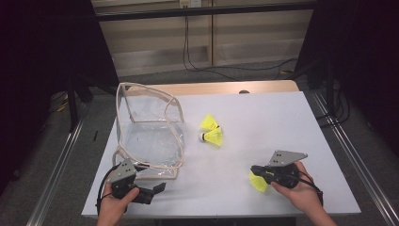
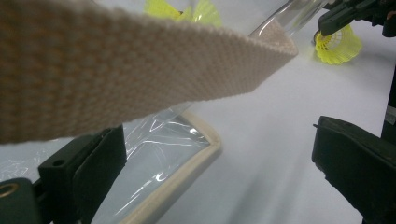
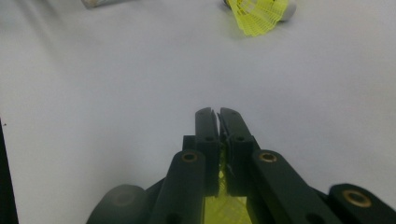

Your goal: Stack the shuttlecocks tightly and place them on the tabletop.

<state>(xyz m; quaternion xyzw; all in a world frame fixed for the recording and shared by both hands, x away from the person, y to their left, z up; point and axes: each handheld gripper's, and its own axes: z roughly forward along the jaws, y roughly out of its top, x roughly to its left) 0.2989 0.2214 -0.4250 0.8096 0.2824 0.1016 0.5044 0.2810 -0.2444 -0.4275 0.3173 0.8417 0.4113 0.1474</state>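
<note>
My right gripper lies near the table's front right, shut on the skirt of a yellow shuttlecock. In the right gripper view its jaws are pressed together with the yellow mesh pinched between them. Two more yellow shuttlecocks lie mid-table. A clear plastic bag with cream trim stands at the left. My left gripper rests at the bag's front corner, open; in the left gripper view its jaws stand wide apart over the bag's trimmed edge, under a cream strap.
The white tabletop has free room on its right half and between the bag and the right gripper. A wooden edge runs along the back. Black frame posts and metal rails flank the table on both sides.
</note>
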